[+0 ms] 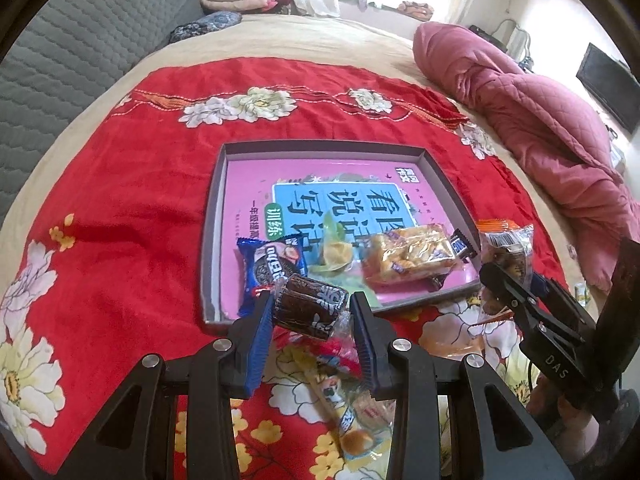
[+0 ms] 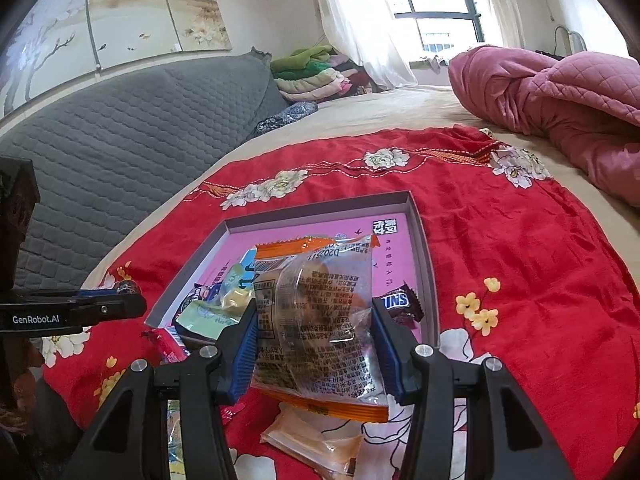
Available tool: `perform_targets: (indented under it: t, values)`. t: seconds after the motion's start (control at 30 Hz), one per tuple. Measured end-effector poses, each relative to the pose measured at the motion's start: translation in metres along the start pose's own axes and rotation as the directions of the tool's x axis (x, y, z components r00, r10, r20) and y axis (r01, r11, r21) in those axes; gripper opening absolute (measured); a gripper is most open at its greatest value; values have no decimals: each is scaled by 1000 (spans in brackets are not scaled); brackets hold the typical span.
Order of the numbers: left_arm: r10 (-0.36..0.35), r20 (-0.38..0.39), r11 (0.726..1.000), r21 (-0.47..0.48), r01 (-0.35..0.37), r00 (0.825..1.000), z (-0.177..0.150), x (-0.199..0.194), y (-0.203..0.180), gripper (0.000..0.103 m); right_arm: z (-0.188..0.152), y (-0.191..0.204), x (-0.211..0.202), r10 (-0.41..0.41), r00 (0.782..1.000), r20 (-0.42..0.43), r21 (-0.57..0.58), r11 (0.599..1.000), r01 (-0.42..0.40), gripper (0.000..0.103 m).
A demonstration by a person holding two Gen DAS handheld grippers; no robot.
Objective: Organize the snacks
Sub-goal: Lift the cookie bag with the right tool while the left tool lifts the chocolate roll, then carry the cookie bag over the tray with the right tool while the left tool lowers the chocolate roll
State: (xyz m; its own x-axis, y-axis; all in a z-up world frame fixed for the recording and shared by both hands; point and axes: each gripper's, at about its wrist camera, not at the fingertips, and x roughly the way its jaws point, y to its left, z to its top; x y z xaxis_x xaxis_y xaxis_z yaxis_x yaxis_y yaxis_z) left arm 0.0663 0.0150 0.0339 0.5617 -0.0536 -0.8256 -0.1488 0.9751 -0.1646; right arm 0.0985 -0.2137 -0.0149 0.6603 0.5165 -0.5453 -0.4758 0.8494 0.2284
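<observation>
Left gripper (image 1: 311, 312) pinches a dark chocolate cake (image 1: 310, 310); right gripper (image 2: 314, 336) clamps an orange-edged packet (image 2: 316, 320) — its printed back only readable from the right wrist.

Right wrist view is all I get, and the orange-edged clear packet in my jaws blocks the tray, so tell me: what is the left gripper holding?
Observer: The left gripper is shut on a dark brown wrapped cake, close to the front edge of the grey tray.
Operator: What lies in the tray behind my orange-edged clear packet?
Observer: A clear bag of yellow-orange biscuits, lying flat near the tray's front right corner.
Operator: Anything loose under the left gripper?
Observer: A long yellow packet lies on the red flowered cloth, outside the tray.
</observation>
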Motion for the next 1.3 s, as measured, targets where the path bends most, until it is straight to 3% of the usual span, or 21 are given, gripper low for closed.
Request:
perform_targets:
  t: [0.67,1.3]
  values:
    - [-38,-41,999,34,40,998,11,33,-32,39,7,-20,-2,-65,997,45,10,998,65,52]
    - [-53,-89,998,17,55,995,14,68,-36,39,9,-35,12,-90,995,33,41,995,89,52]
